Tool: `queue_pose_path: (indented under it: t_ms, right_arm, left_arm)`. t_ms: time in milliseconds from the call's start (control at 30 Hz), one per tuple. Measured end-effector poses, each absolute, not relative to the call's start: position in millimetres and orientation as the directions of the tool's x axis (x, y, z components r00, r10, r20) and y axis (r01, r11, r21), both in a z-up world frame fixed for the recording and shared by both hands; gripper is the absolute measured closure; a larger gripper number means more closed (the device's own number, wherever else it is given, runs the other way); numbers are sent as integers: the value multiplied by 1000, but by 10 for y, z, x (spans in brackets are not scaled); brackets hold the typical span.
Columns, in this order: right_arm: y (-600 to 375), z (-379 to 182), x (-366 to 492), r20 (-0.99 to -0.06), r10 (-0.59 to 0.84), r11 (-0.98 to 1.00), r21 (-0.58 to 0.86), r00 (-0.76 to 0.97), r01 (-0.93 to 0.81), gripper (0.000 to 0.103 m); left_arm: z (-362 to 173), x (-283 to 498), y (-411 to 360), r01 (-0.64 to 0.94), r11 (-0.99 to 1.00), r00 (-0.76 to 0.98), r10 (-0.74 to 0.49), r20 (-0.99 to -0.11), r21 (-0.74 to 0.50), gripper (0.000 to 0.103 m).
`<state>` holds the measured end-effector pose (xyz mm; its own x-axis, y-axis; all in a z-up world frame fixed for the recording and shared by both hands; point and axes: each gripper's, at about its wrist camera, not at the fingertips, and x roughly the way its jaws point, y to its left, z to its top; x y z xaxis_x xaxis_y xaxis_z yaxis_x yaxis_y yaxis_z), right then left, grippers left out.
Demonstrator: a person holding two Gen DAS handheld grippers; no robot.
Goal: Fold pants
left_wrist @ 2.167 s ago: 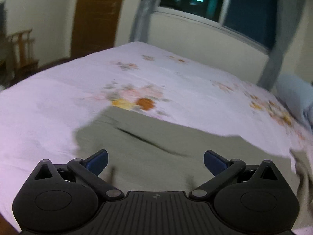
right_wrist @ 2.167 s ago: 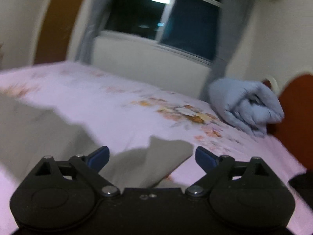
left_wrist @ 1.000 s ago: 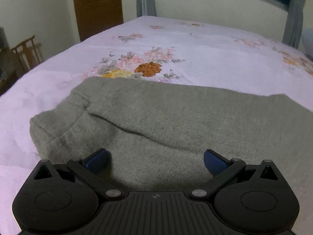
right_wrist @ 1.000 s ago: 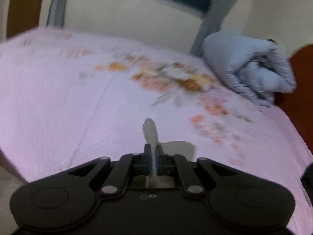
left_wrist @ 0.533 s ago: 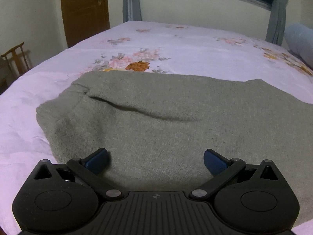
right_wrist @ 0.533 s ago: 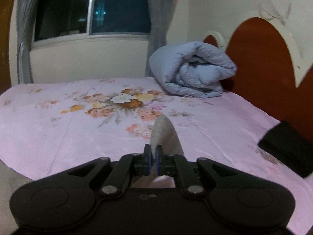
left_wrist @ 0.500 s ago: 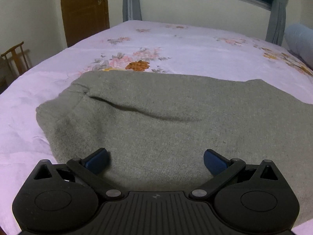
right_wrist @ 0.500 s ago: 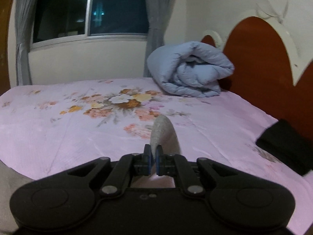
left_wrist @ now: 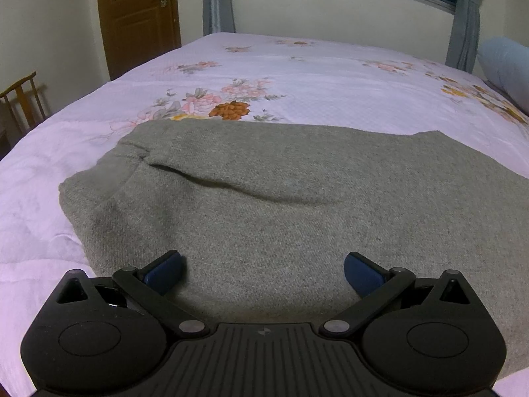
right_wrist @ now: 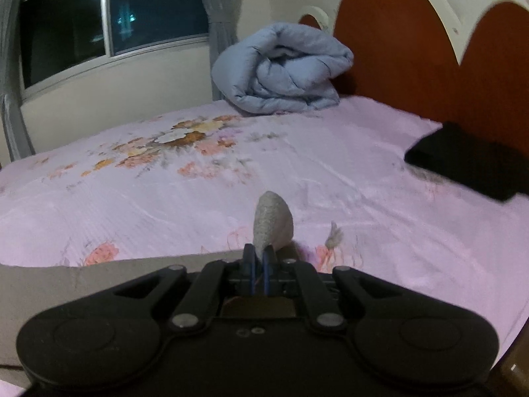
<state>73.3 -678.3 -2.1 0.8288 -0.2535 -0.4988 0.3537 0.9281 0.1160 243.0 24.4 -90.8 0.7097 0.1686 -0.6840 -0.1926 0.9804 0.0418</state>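
Just ahead of the left gripper (left_wrist: 263, 269), the grey knit pants (left_wrist: 264, 198) are lying spread across the pink floral bedsheet (left_wrist: 297, 76), reaching from beyond its left finger to past its right one and running out of view on the right. Its blue-padded fingers (left_wrist: 163, 271) are standing wide apart, gripping nothing, and are hovering over the near part of the fabric; whether the pads are touching the cloth cannot be told. A long crease is running across the pants further ahead, and the rounded end of the garment is lying ahead to the left. Beyond the pants, a wooden door (left_wrist: 139, 16) is standing far ahead on the left, with a wooden chair (left_wrist: 23, 102) off to the far left and grey curtains (left_wrist: 218, 0) hanging below the window. Meanwhile the right gripper (right_wrist: 259, 273) is clamping a fold of the same pants (right_wrist: 272, 220) between its closed fingers, a rounded tip of grey cloth poking up just past the fingertips. More of the garment is trailing away to its left along the sheet. Far ahead, a rolled blue duvet (right_wrist: 281, 69) is resting against the red-brown headboard (right_wrist: 413, 53), and a folded black cloth (right_wrist: 469, 162) is lying well off to the right.
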Motion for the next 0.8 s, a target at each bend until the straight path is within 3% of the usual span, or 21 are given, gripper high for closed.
queue_pose_path:
  t_ms: [300,800]
  right_arm:
    - [-6930,-290,451,-489,-240,876,264,839,404,103]
    - [-7130,-599,306,-503,-197,813,396,842,427,103]
  left_arm:
    - [-913,2419,237,-190,981,714,169,-680,45,0]
    - [-912,2413,237,-187,981,713,168,-681,47,0]
